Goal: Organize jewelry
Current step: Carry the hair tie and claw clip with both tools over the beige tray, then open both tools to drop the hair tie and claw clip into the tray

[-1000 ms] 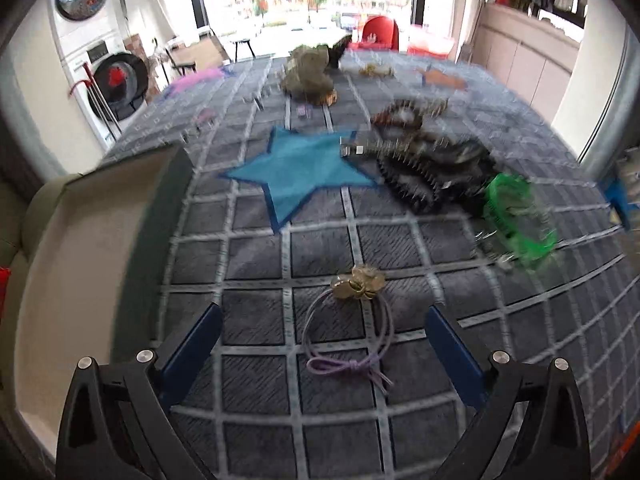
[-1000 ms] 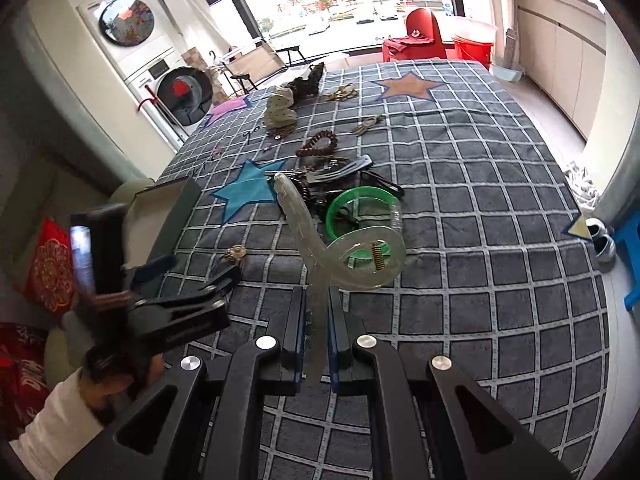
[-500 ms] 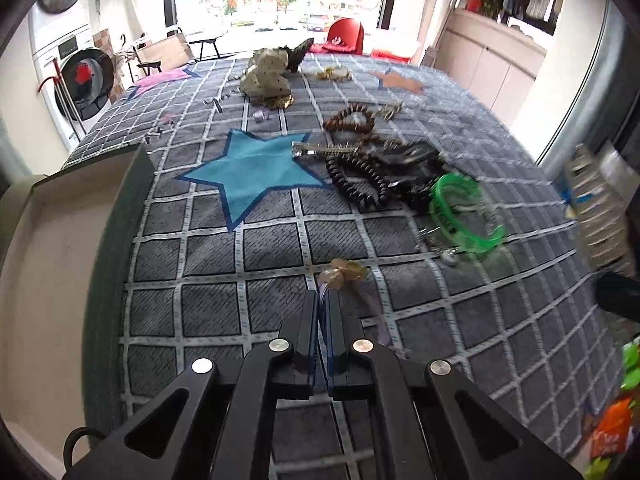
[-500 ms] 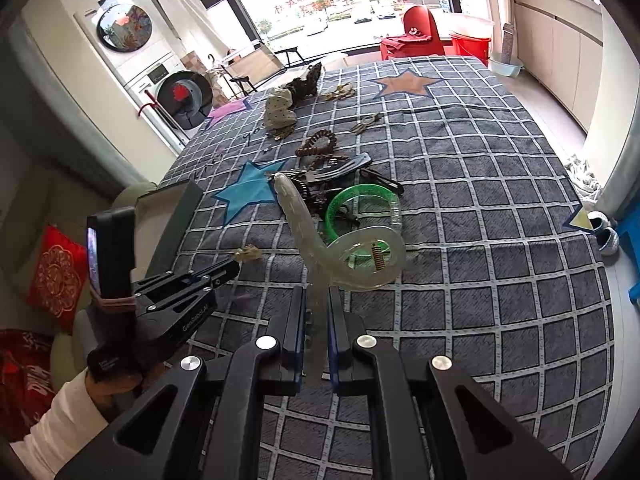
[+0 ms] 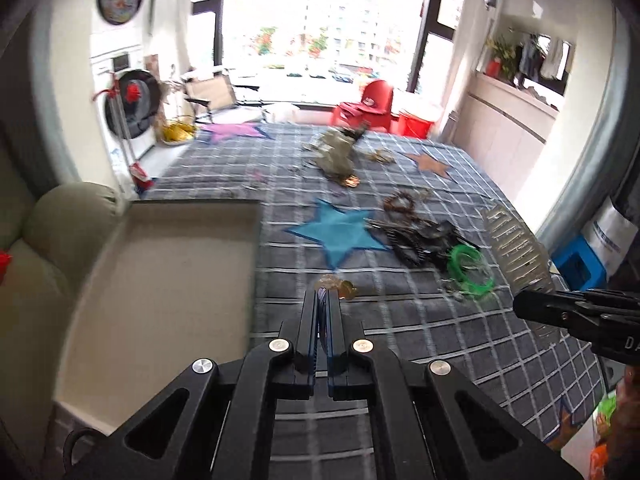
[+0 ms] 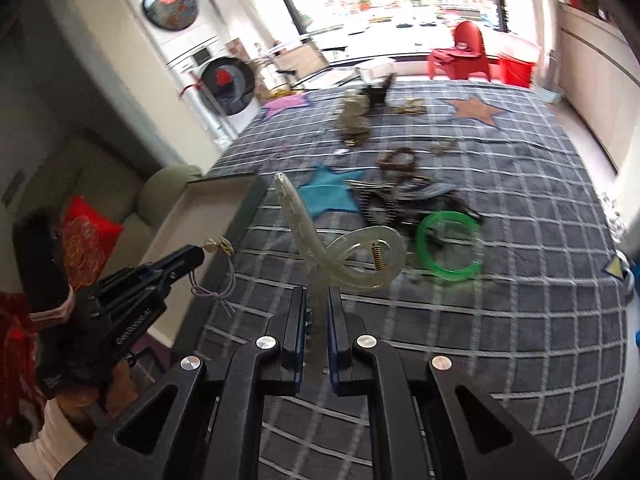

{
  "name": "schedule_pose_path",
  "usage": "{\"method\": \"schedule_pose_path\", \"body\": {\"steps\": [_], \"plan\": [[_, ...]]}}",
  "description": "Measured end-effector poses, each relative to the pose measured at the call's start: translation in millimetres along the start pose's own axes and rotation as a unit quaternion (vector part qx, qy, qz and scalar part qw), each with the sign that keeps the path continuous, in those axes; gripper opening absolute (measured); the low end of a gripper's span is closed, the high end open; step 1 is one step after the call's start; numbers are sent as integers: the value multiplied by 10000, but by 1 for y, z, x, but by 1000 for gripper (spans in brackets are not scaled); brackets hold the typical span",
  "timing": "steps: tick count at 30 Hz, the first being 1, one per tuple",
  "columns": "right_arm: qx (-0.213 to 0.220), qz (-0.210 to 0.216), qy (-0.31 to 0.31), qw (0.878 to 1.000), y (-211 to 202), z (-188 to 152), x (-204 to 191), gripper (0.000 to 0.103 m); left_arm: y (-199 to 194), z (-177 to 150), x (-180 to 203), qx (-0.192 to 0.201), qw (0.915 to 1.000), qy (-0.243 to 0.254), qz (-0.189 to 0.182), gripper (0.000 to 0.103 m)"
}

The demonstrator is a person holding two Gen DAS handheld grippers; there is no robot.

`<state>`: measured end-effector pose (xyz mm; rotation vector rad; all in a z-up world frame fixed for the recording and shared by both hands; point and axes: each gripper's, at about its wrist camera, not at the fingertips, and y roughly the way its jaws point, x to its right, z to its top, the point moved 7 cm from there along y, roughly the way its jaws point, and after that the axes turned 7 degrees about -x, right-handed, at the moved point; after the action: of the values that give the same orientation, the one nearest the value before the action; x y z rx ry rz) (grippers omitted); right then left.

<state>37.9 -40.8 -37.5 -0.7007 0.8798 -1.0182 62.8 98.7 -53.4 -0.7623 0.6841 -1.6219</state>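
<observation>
My left gripper (image 5: pixel 323 298) is shut on a purple hair tie with a gold charm (image 5: pixel 338 285), lifted off the rug beside the open beige box (image 5: pixel 160 280). The right wrist view shows the tie (image 6: pixel 218 276) hanging from the left gripper (image 6: pixel 198 254) at the box's edge. My right gripper (image 6: pixel 317 300) is shut on a clear curved hair clip (image 6: pixel 344 256) held above the rug; the clip also shows in the left wrist view (image 5: pixel 516 248). A green bangle (image 6: pixel 448 246) lies beside a dark pile of hair accessories (image 6: pixel 404 196).
A grey checked rug (image 6: pixel 520 340) with star patches carries more scattered pieces: a beaded bracelet (image 6: pixel 396 160) and a pale bundle (image 6: pixel 354 118) farther back. A sofa with a red cushion (image 6: pixel 86 236) stands left of the box. A washing machine and red chair are behind.
My left gripper closed on the hair tie, lifted it off the rug and moved left toward the box. My right gripper kept hold of the clear clip and stayed raised.
</observation>
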Motion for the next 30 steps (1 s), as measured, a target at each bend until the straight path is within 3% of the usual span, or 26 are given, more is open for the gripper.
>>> {"method": "schedule_pose_path", "body": {"steps": [7,15,22,30], "plan": [[-297,407,-562,9971,31,12,-74,10,-17,-16,-76,16,9975,-406,579,5],[-924,654,-1206,9862,93,9,-153,10,7,-52,-153,-455,9886,-989,1045,5],[-1414,552,-1430,9780,150,1,-180,10,36,-70,-173,-820,9840,-1088,1145,5],[-1815,385,-1435,9721,200,-3,-180,10,55,-78,-184,-997,9814,-1178,1137,5]]}}
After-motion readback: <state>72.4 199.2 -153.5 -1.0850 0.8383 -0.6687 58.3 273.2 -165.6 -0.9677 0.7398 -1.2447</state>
